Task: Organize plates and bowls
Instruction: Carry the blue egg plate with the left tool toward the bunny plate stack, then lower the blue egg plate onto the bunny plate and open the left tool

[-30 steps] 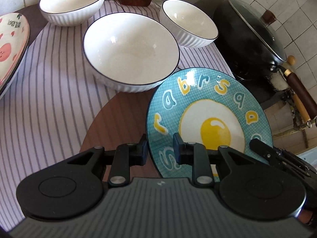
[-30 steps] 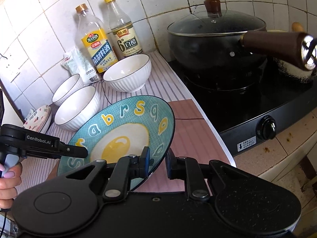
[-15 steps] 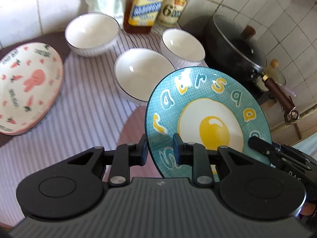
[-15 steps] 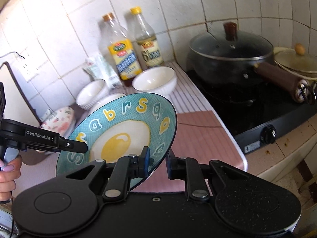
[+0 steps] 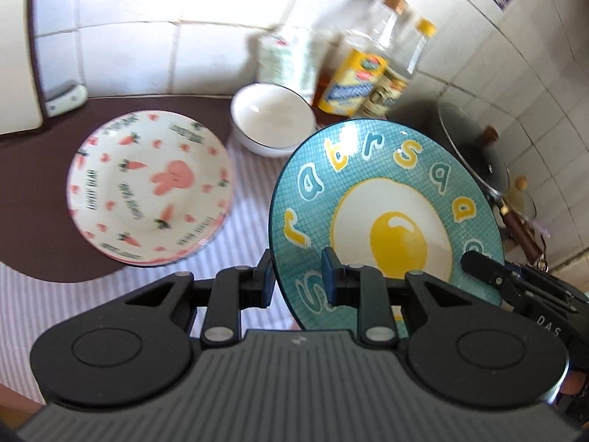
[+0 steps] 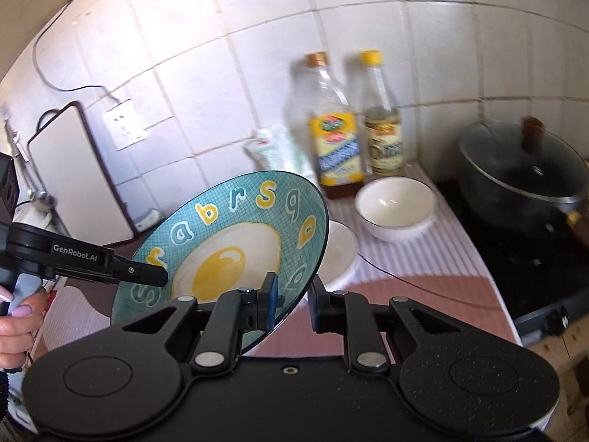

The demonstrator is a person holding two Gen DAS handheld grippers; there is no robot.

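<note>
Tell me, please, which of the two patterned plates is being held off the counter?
The teal fried-egg plate, gripped at its rim by the left gripper and right gripper. The pink rabbit-and-carrot plate rests on the counter.

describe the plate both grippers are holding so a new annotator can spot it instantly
Start at the striped cloth on the counter under the tiled wall. Held tilted above it, between the left gripper and the right gripper, is the teal plate. Unlike the pink rabbit-and-carrot plate and plain white bowl nearby, it has a fried egg painted in its centre, ringed by letters.
</note>
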